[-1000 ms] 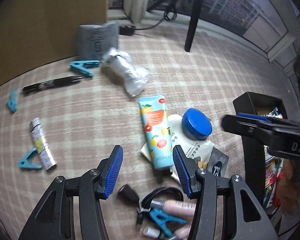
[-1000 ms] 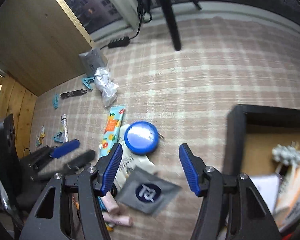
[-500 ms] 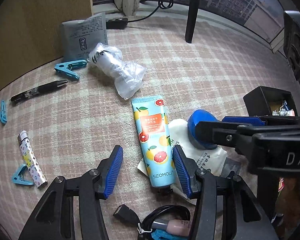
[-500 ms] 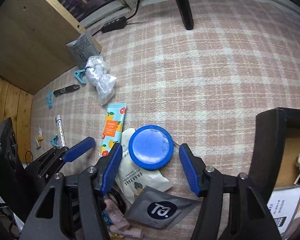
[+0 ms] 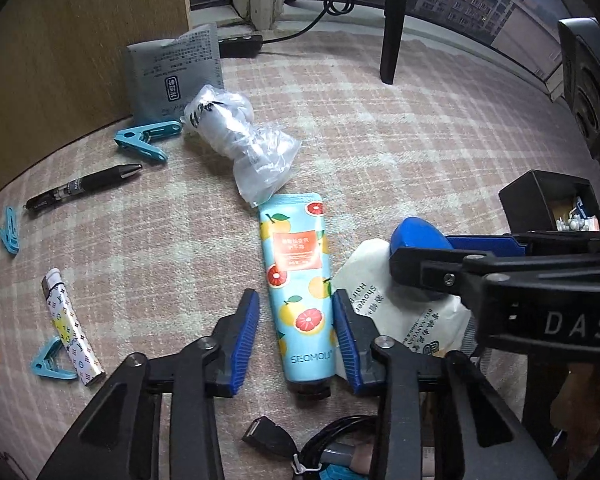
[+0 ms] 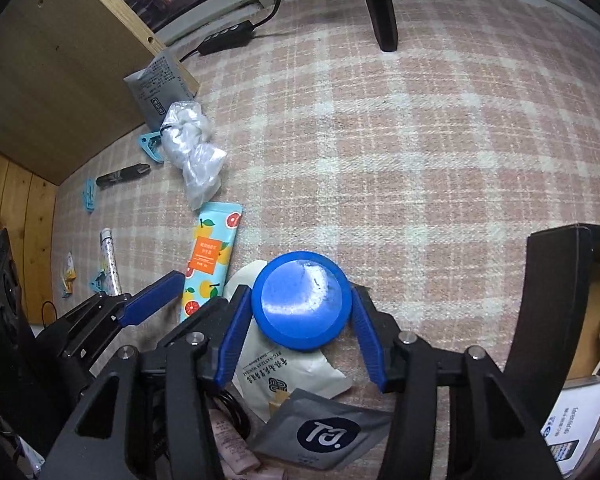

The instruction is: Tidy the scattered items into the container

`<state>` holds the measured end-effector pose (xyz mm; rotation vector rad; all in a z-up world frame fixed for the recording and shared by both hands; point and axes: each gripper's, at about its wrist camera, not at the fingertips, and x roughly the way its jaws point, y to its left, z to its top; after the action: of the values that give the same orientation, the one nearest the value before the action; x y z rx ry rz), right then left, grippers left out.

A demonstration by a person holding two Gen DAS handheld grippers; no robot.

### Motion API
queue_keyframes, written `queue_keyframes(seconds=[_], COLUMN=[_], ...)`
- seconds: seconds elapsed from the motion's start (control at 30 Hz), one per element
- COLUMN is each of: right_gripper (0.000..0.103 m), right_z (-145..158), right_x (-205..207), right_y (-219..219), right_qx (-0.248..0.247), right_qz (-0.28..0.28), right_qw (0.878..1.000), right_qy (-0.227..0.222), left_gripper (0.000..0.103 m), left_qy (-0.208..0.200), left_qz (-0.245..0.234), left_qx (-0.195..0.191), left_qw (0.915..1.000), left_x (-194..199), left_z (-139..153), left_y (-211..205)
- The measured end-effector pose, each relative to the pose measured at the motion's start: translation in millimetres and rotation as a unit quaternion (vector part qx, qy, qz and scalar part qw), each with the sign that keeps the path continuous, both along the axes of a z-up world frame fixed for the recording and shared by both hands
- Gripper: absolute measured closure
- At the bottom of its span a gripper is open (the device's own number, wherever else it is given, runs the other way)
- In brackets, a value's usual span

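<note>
Blue pads, wider a second ago, are being closed: left gripper (image 5: 296,344) around the tube (image 5: 300,280), right gripper (image 6: 296,336) around the jar (image 6: 300,300), neither visibly clamped yet.

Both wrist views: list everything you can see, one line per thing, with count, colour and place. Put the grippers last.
hand cream tube: 1, light blue with citrus print, on the rug between the left gripper's fingers
round tin: 1, blue, atop the white sachet, between the right gripper's fingers
white sachet: 1, cream, under the tin
grey sachet: 1, grey with dark logo, nearest the right camera
foil pouch: 1, grey, leaning on the wooden panel
plastic bag: 1, clear, beyond the tube
pen: 1, black, left of the bag
clips: at least 3, teal, scattered left
patterned stick: 1, white, far left
container: 1, black, right edge
left gripper: closing around the tube
right gripper: closing around the tin
</note>
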<state>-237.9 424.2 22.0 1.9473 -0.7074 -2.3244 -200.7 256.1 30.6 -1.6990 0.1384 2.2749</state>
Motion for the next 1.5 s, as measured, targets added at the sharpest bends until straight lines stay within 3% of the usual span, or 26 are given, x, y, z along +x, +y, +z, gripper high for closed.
queue_keyframes(seconds=[0.2,0.4,0.63,0.8,0.83,0.87,0.93,1.17,1.5], right_gripper=[0.054,0.054,0.054,0.054,0.054,0.054,0.054,0.054,0.054], right_z=[0.7,20.4,46.0,66.5,70.8,74.8,83.3,109.1,113.8], right_x=[4.9,19.3,40.4,59.7,64.5,69.0,78.3,113.9,156.5], right_y=[0.2,11.7,30.5,44.3,47.8,51.2,58.6,91.1,122.4], right_qx=[0.006,0.008,0.003,0.003,0.004,0.005,0.011,0.028,0.034], right_qz=[-0.004,-0.019,-0.042,-0.061,-0.063,-0.064,-0.069,-0.099,-0.136], right_qw=[1.0,0.999,0.997,0.994,0.994,0.994,0.992,0.987,0.982], right_qy=[0.01,0.038,0.067,0.087,0.09,0.093,0.101,0.127,0.128], left_gripper=[0.074,0.074,0.074,0.075,0.076,0.098,0.102,0.103,0.099], left_qy=[0.002,0.005,0.028,0.036,0.034,0.033,0.032,0.065,0.06], left_qz=[0.015,0.046,0.039,0.02,0.017,0.015,0.007,-0.016,-0.035], left_qx=[0.008,0.027,0.036,0.048,0.055,0.055,0.06,0.052,0.014], left_qw=[0.9999,0.9986,0.9982,0.998,0.9978,0.9978,0.9977,0.9964,0.9975], left_x=[-0.7,-2.0,3.9,28.6,32.3,35.5,41.6,45.4,24.8], left_z=[1.5,15.0,45.5,55.1,58.0,60.8,67.5,88.1,73.9], left_y=[-7.4,-27.5,-33.8,-30.0,-27.7,-25.1,-20.0,7.8,10.6])
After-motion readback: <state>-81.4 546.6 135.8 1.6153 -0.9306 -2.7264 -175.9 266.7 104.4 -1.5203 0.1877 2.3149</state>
